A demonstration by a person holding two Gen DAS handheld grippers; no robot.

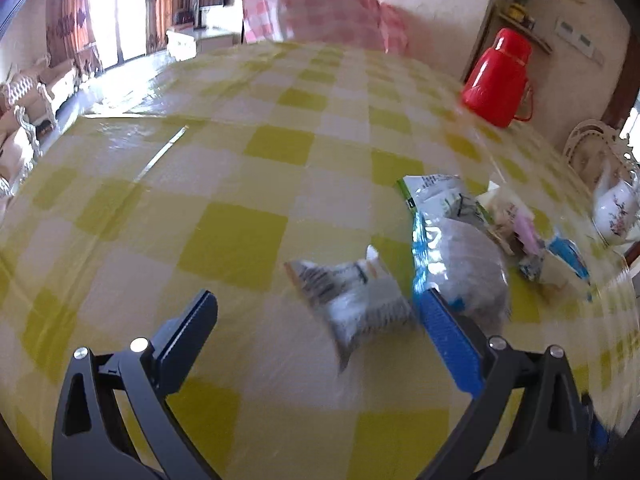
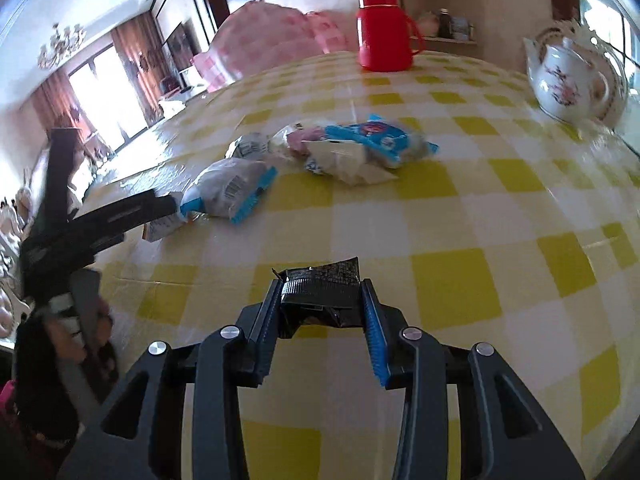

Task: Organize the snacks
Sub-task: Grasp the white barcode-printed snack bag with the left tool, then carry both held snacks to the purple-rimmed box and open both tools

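My left gripper (image 1: pixel 318 300) is open wide over the yellow-checked table (image 1: pixel 240 152). A small silver-white snack packet (image 1: pixel 352 304) lies between its fingers, nearer the blue-padded right one, and is not gripped. Just past that finger lies a grey packet with blue ends (image 1: pixel 464 268), with a green-white packet (image 1: pixel 440 192) behind it. My right gripper (image 2: pixel 320 286) is shut on a black snack packet (image 2: pixel 320 292), held just above the cloth. In the right wrist view, one of the left gripper's fingers (image 2: pixel 140 208) reaches to the grey-blue packet (image 2: pixel 228 192). A pile of packets (image 2: pixel 360 148) lies beyond.
A red thermos jug (image 2: pixel 384 28) stands at the table's far side and a white flowered teapot (image 2: pixel 568 80) at the far right. A pink checked cover (image 1: pixel 320 8) sits behind the table. A person's hand (image 2: pixel 64 344) holds the left tool at the near-left edge.
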